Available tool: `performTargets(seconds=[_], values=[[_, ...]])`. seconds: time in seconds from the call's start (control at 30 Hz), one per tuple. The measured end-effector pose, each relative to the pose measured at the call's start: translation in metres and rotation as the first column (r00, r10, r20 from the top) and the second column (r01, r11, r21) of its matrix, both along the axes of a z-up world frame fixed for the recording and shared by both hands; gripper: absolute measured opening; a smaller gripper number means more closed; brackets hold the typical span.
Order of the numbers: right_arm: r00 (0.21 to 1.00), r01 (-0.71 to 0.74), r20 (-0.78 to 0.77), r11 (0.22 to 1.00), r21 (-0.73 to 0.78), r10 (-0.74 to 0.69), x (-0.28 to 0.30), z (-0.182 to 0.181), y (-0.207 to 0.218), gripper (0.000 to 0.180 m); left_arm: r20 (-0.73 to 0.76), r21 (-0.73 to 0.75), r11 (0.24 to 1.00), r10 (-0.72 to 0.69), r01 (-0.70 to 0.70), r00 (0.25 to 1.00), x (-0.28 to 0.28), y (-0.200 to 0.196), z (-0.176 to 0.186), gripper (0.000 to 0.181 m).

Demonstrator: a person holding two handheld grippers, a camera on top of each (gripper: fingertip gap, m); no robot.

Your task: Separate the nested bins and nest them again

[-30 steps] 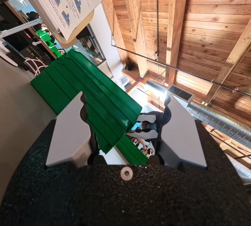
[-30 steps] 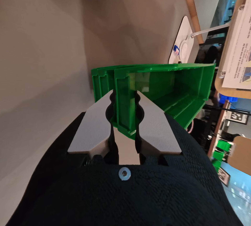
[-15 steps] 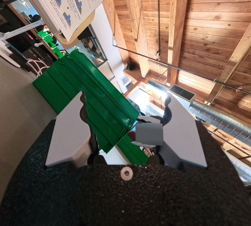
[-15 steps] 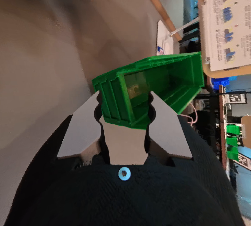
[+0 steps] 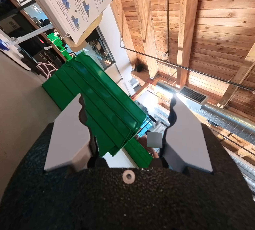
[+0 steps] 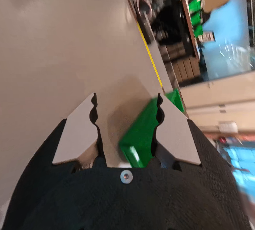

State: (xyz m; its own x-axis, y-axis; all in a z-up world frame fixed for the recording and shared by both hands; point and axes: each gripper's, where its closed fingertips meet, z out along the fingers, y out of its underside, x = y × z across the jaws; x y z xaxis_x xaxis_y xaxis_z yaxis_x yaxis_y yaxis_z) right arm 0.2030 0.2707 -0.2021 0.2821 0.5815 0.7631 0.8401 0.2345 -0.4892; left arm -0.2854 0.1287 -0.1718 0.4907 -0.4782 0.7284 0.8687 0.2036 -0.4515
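Observation:
In the left wrist view, a stack of nested green bins (image 5: 99, 107) lies on the beige table (image 5: 20, 106), tilted away from me. My left gripper (image 5: 126, 94) is open. The stack's near end reaches between its fingers, close to the left finger (image 5: 69, 131). In the right wrist view, my right gripper (image 6: 126, 93) is open and holds nothing. A blurred green bin (image 6: 138, 133) lies on the table (image 6: 62, 44), low between the fingers and partly behind the right finger (image 6: 173, 129). I cannot tell whether it is part of the stack.
A white instruction board (image 5: 77, 2) on a stand hangs over the far table, with a white base plate (image 5: 12, 56) beneath. The table's edge with a yellow strip (image 6: 150, 56) runs near the bin. Shelves with green bins (image 6: 196, 16) stand beyond.
My right gripper opened, let go of the bin's end wall and swung away fast, so its view is blurred. The left gripper stayed open and shifted slightly along the stack.

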Motion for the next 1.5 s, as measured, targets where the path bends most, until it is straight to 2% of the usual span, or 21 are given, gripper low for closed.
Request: performTargets(seconds=[0.07, 0.1, 0.2, 0.4, 0.47, 0.53, 0.7, 0.83, 0.93, 1.03, 1.17, 1.3, 1.37, 1.5], values=[[0.99, 0.115, 0.081, 0.993, 0.007, -0.115, 0.065, -0.004, 0.007, 0.08, -0.003, -0.007, 1.0, 0.006, -0.006, 1.0, 0.0, 0.001, -0.001, 0.12], [0.98, 0.163, 0.124, 0.986, -0.038, -0.157, 0.094, -0.011, 0.008, 0.078, -0.007, -0.012, 1.0, 0.008, -0.008, 1.0, 0.0, 0.002, -0.001, 0.12], [0.954, 0.22, 0.25, 0.955, -0.197, -0.168, 0.145, -0.037, 0.015, 0.075, -0.024, -0.034, 0.999, 0.013, -0.014, 1.0, 0.0, 0.005, -0.003, 0.121], [0.931, 0.192, 0.362, 0.9, -0.392, -0.041, 0.158, -0.078, 0.046, 0.051, -0.039, -0.067, 0.997, 0.025, -0.028, 0.999, -0.003, 0.012, -0.006, 0.123], [0.886, 0.21, 0.463, 0.898, -0.387, -0.008, 0.167, -0.09, 0.055, 0.044, -0.047, -0.076, 0.997, 0.027, -0.031, 0.998, -0.002, 0.013, -0.006, 0.124], [0.86, 0.2, 0.51, 0.908, -0.368, 0.018, 0.169, -0.098, 0.061, 0.027, -0.055, -0.074, 0.997, 0.034, -0.038, 0.998, -0.001, 0.012, -0.006, 0.125], [0.845, 0.127, 0.529, 0.933, -0.335, 0.075, 0.151, -0.088, 0.055, 0.024, -0.058, -0.074, 0.997, 0.033, -0.037, 0.998, -0.001, 0.012, -0.006, 0.125], [0.853, 0.046, 0.514, 0.969, -0.242, 0.088, 0.1, -0.043, 0.046, 0.025, -0.072, -0.075, 0.996, 0.04, -0.046, 0.997, 0.0, 0.011, -0.005, 0.125], [0.877, -0.106, 0.445, 0.976, -0.188, 0.181, 0.022, 0.005, 0.033, 0.024, -0.095, -0.09, 0.995, 0.033, -0.042, 0.995, 0.003, 0.013, -0.005, 0.122], [0.866, -0.308, 0.352, 0.934, -0.182, 0.354, -0.075, 0.049, 0.01, 0.024, -0.1, -0.092, 0.996, -0.01, 0.001, 0.995, 0.01, 0.014, -0.005, 0.116], [0.793, -0.519, 0.266, 0.837, -0.173, 0.548, -0.194, 0.09, -0.02, 0.023, -0.164, -0.091, 0.993, 0.06, -0.076, 0.985, 0.008, 0.011, -0.001, 0.118], [0.706, -0.61, 0.26, 0.752, -0.251, 0.659, -0.271, 0.095, -0.049, 0.024, -0.213, -0.1, 0.983, 0.129, -0.153, 0.968, 0.004, 0.005, 0.0, 0.117], [0.677, -0.611, 0.305, 0.743, -0.275, 0.67, -0.294, 0.087, -0.055, 0.024, -0.251, -0.11, 0.975, 0.162, -0.194, 0.955, 0.004, 0.003, 0.0, 0.115], [0.649, -0.58, 0.39, 0.757, -0.302, 0.653, -0.321, 0.068, -0.059, 0.024, -0.273, -0.116, 0.976, 0.145, -0.182, 0.951, 0.009, 0.003, -0.001, 0.114]])
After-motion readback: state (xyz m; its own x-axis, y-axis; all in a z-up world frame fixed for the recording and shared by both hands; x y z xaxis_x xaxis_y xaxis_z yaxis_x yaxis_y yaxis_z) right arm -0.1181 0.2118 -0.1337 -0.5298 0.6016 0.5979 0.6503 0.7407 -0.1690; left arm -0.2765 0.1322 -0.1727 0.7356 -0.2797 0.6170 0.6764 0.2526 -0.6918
